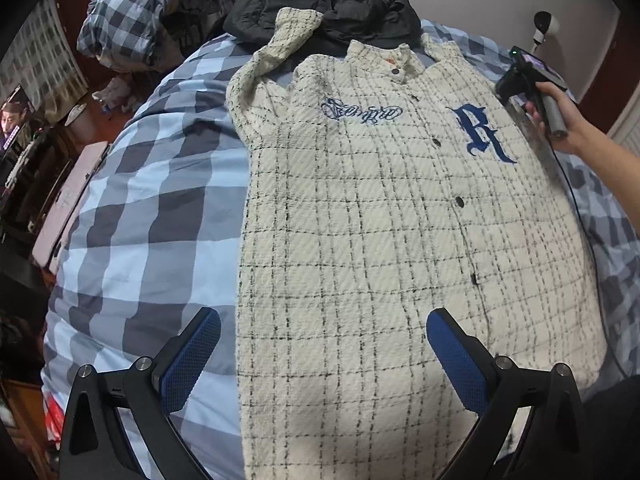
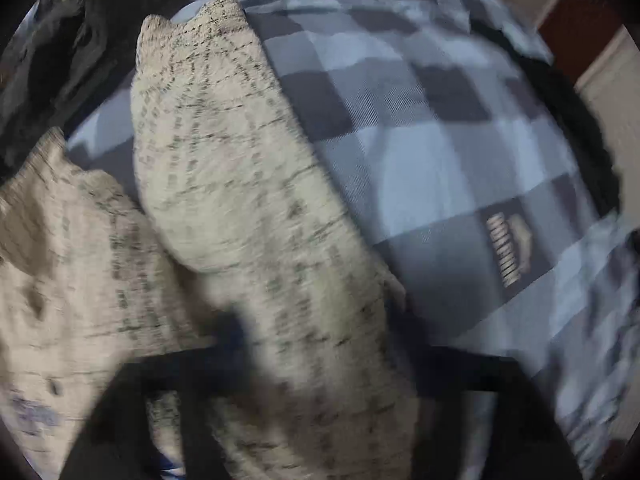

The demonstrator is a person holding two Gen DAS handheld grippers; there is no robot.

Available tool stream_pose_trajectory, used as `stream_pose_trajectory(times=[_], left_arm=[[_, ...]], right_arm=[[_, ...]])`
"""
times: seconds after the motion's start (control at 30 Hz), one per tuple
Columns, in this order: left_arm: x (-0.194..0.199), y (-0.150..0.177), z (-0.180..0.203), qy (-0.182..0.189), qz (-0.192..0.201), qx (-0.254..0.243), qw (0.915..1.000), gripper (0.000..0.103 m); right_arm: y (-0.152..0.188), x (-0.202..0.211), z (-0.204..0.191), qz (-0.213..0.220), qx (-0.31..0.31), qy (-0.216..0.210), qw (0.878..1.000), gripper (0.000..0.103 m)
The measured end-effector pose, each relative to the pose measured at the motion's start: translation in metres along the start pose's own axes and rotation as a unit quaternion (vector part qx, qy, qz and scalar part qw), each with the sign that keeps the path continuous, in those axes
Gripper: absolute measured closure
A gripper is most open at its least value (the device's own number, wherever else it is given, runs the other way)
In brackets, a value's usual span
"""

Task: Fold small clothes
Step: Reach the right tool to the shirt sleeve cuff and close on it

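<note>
- The cream checked shirt [image 1: 380,220] lies front up, buttoned, on the bed [image 1: 152,184], which has a blue and grey checked cover; its collar points toward the far end.
- The left gripper [image 1: 324,356] hovers over the shirt's near hem with its jaws wide open: one blue pad [image 1: 192,360] is above the bed cover, the other above the cream cloth, and nothing is between them.
- One sleeve [image 1: 276,52] bends up onto a black garment [image 1: 320,12] heaped beyond the collar.
- In the left wrist view a hand [image 1: 560,120] holds the right gripper [image 1: 516,84] at the shirt's far right shoulder.
- The right wrist view is blurred; the other sleeve [image 2: 248,208] runs up from between the right gripper's dark fingers [image 2: 236,328].
- Its jaws look partly closed about that sleeve, but I cannot tell whether the pads press on the cloth.
- A blue letter R [image 1: 480,132] sits on the chest.
</note>
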State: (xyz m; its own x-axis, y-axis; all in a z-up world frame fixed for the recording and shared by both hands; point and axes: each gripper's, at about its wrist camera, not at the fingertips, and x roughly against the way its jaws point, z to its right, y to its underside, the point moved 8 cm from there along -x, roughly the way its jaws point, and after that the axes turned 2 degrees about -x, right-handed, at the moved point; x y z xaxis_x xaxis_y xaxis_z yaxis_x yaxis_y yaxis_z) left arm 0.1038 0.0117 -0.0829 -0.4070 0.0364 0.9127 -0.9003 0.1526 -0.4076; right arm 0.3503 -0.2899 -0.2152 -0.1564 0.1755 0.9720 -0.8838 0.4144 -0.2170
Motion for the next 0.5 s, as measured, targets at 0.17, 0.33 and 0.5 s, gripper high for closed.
stream_pose_trajectory(times=[0.17,0.33,0.5], left_arm=[[0.007,-0.001,-0.007,-0.016,0.014,0.002,0.9998,0.000],[0.012,-0.002,-0.014,-0.017,0.021,0.012,0.9996,0.000],[0.014,0.000,-0.015,-0.018,0.023,0.010,0.9995,0.000]], right_arm=[[0.010,0.053,0.017,0.081,-0.011,0.016,0.997,0.089],[0.047,0.092,0.068,0.071,-0.099,-0.064,0.990,0.089],[0.077,0.068,0.126,-0.008,-0.165,-0.089,0.982,0.067]])
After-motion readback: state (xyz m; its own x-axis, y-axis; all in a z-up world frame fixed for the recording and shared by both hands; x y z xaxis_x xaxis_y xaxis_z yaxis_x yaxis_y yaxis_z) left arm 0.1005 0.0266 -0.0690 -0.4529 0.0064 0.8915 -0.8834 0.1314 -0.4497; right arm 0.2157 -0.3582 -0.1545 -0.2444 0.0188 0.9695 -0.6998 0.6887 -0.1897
